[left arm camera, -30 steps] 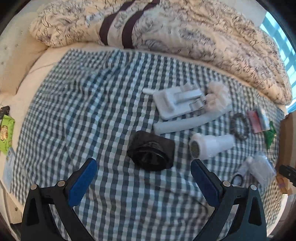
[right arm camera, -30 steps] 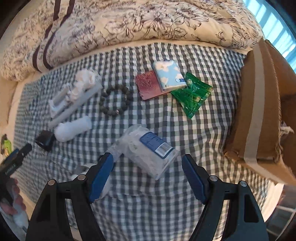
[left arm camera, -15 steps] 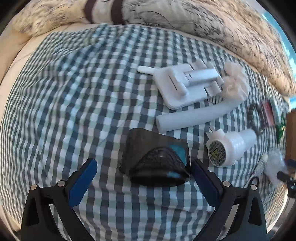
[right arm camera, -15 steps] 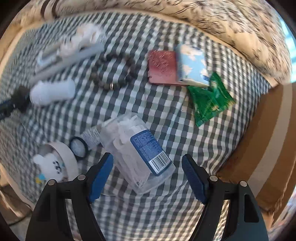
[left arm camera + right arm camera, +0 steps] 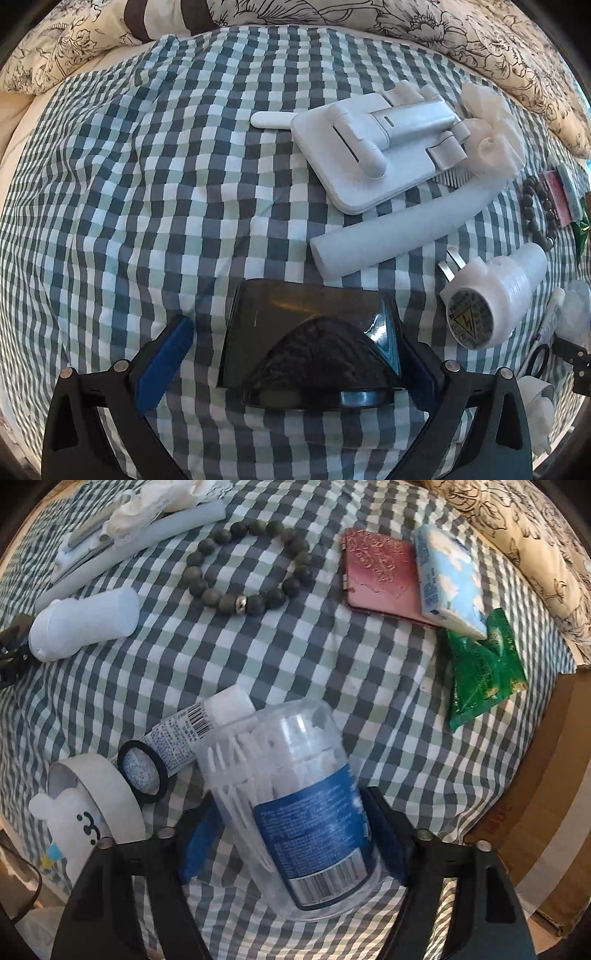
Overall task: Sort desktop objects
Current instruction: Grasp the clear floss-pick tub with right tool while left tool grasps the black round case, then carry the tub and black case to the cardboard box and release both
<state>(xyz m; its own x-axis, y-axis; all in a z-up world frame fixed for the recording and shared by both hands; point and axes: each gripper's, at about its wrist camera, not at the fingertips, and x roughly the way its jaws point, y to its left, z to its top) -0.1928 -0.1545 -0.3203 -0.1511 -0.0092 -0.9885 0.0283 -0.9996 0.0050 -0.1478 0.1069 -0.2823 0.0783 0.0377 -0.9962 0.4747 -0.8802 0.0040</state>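
Note:
In the left wrist view a black glossy case [image 5: 306, 339] lies on the checked cloth [image 5: 147, 184] between the open fingers of my left gripper [image 5: 291, 360]; the right pad touches its side, the left pad stands apart. In the right wrist view a clear tub of cotton swabs with a blue label [image 5: 295, 805] lies tilted between the fingers of my right gripper [image 5: 291, 840], which stand close on both sides; contact is hard to tell.
Left wrist view: white pet brush [image 5: 373, 144], white tube [image 5: 402, 229], white plug adapter [image 5: 495, 295]. Right wrist view: bead bracelet [image 5: 251, 561], red card holder [image 5: 380, 576], tissue pack [image 5: 447, 579], green sachet [image 5: 480, 668], small tube [image 5: 199, 731], white tape roll [image 5: 99, 797], cardboard box [image 5: 546, 794] at right.
Both grippers have moved forward and down. The black case now sits between the left fingers and the swab tub between the right fingers, and both pairs of fingers have narrowed.

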